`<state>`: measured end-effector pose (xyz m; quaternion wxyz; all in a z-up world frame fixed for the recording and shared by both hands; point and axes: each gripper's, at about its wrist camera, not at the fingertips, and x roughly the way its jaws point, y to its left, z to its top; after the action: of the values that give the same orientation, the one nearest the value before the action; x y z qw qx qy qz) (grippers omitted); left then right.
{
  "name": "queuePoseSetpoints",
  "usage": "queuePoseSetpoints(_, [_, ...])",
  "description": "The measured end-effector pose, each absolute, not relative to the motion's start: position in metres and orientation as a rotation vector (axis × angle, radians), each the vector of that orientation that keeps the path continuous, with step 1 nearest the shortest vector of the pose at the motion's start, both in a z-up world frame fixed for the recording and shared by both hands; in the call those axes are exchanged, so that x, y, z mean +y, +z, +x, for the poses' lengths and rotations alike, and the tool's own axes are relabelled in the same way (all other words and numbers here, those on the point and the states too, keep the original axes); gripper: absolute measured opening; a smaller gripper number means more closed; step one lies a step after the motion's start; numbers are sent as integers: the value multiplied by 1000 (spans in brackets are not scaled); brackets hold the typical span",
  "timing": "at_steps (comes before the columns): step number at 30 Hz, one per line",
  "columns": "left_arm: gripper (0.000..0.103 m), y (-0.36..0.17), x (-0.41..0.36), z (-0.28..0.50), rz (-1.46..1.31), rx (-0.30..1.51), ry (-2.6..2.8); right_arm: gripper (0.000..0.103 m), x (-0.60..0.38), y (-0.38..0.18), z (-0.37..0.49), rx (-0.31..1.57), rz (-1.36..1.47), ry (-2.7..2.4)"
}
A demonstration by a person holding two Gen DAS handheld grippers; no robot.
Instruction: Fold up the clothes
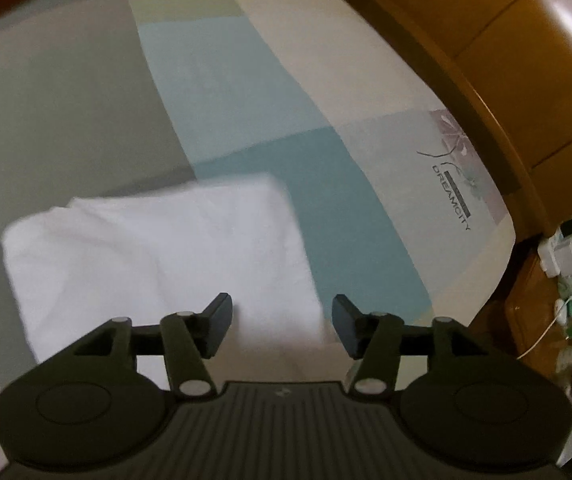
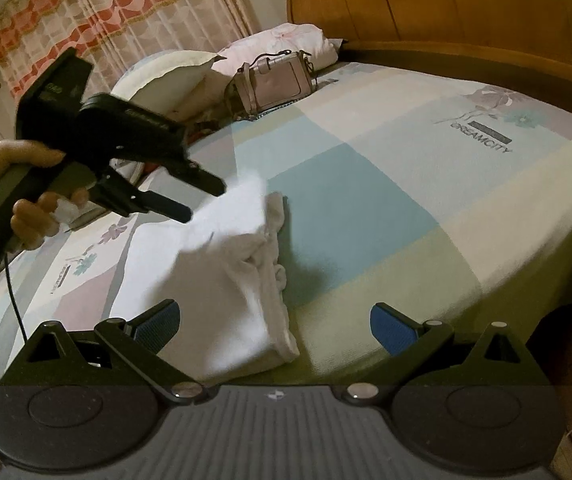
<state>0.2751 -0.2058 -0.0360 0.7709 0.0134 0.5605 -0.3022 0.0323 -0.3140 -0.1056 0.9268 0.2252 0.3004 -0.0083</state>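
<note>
Garment: a white folded garment (image 2: 222,280) lies on the bed (image 2: 406,208), on the patchwork sheet, near the front edge. Its far end is blurred in both views, so the outline there is hard to make out. I cannot tell what kind of clothing it is.
Left tongs: the left tongs (image 1: 282,320) stand open, a wide gap between the two dark fingers, and they hold nothing. They hang above the near end of the white garment; I cannot tell if they touch it. In the right wrist view the same tongs (image 2: 206,200) point down toward the blurred far part of the cloth.
Right tongs: the right tongs (image 2: 274,324) are spread wide, blue pads showing, empty. The near corner of the garment lies between the fingers in the picture, below them.
Hand: a hand (image 2: 18,192) grips the grey handle of the left tool; the arm is cut off at the frame edge.
Background: a pink handbag (image 2: 274,80) and pillows (image 2: 278,40) lie at the far end of the bed, before a wooden headboard (image 2: 446,8). A curtain (image 2: 126,12) hangs behind.
Side: chargers and cables (image 1: 566,276) are at the edge of the left view, distorted and small.
</note>
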Motion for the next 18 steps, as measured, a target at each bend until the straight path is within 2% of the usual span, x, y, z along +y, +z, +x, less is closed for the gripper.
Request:
queuePoseSetpoints(4, [65, -30, -183, 247, 175, 1106, -689, 103, -315, -105, 30, 606, 464, -10])
queuePoseSetpoints(9, [67, -41, -149, 202, 381, 968, -699, 103, -315, -104, 30, 602, 464, 7])
queuePoseSetpoints(15, [67, -65, -125, 177, 313, 972, -795, 103, -314, -102, 31, 600, 456, 21])
queuePoseSetpoints(18, [67, -80, -116, 170, 229, 1050, -818, 103, -313, -101, 32, 600, 452, 27])
